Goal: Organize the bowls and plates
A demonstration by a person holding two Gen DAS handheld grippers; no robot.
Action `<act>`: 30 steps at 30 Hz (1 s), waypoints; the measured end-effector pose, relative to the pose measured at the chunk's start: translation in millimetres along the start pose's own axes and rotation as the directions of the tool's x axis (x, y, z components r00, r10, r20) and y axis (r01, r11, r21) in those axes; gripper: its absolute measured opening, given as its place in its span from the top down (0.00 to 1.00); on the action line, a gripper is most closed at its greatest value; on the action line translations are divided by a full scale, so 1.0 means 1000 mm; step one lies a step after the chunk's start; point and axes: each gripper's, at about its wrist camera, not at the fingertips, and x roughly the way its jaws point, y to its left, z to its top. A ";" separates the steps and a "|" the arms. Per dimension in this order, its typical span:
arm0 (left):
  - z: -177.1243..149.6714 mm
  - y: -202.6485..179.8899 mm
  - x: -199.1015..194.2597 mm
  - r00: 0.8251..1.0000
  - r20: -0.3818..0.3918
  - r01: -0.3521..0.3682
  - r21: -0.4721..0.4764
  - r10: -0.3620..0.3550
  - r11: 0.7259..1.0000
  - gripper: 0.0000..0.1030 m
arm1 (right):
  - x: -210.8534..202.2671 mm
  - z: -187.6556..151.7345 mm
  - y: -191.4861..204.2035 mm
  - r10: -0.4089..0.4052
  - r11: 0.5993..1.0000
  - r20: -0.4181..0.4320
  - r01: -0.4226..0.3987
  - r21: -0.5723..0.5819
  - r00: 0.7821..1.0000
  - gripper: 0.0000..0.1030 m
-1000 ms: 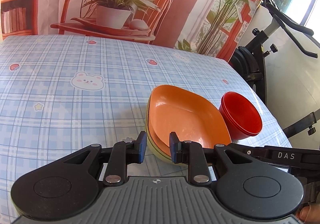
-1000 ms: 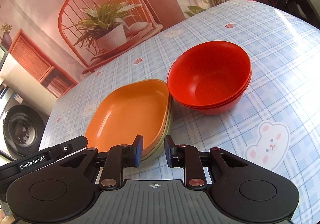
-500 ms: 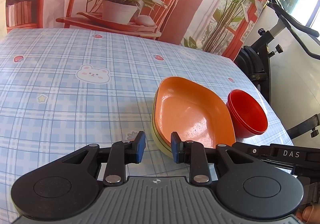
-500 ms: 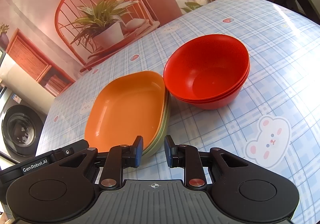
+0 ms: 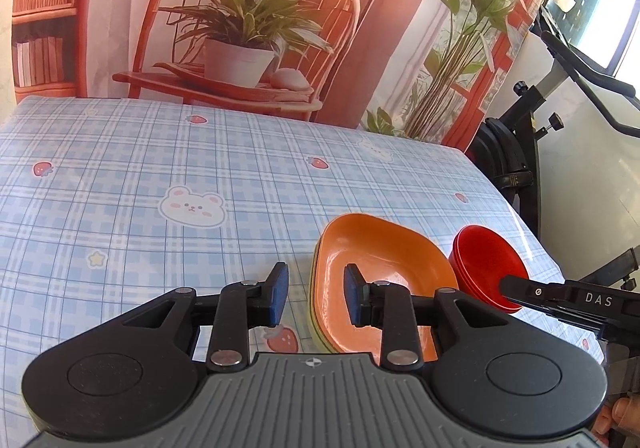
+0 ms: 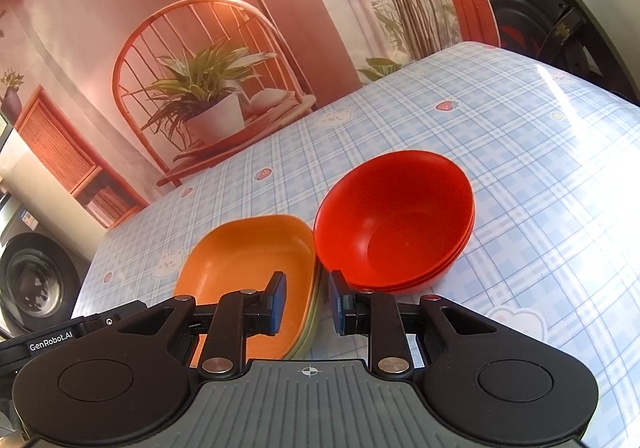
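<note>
— Orange on top, what does my left camera show?
— An orange plate [image 5: 384,268] stacked on a green one, beside nested red bowls [image 5: 490,268] on the checked tablecloth [image 5: 160,168]. My left gripper [image 5: 313,298] has just been opening, jaws apart, empty.
— And my right?
— My right gripper [image 6: 305,302] hovers with jaws slightly apart, clamping nothing, near both stacks.

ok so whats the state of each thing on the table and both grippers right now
orange plastic plate: top of a nested stack, upright, on the table
red plastic bowls: nested stack, upright, beside the plates
left hand-held gripper: open, jaws just widened, nothing held
right hand-held gripper: open, nothing held
</note>
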 end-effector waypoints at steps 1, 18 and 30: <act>0.006 0.000 -0.001 1.000 0.011 0.000 0.005 0.000 1.000 0.69 | -0.001 0.005 -0.002 -0.003 1.000 0.014 0.003 0.003 1.000 0.78; 0.085 -0.051 0.002 0.991 0.126 0.027 0.190 -0.051 0.981 0.68 | -0.006 0.052 -0.061 -0.110 0.993 0.156 0.102 0.058 0.982 0.78; 0.073 -0.118 0.073 0.971 -0.114 0.236 0.336 -0.209 0.912 0.53 | 0.008 0.030 -0.084 -0.117 0.986 0.107 0.103 0.132 0.987 0.78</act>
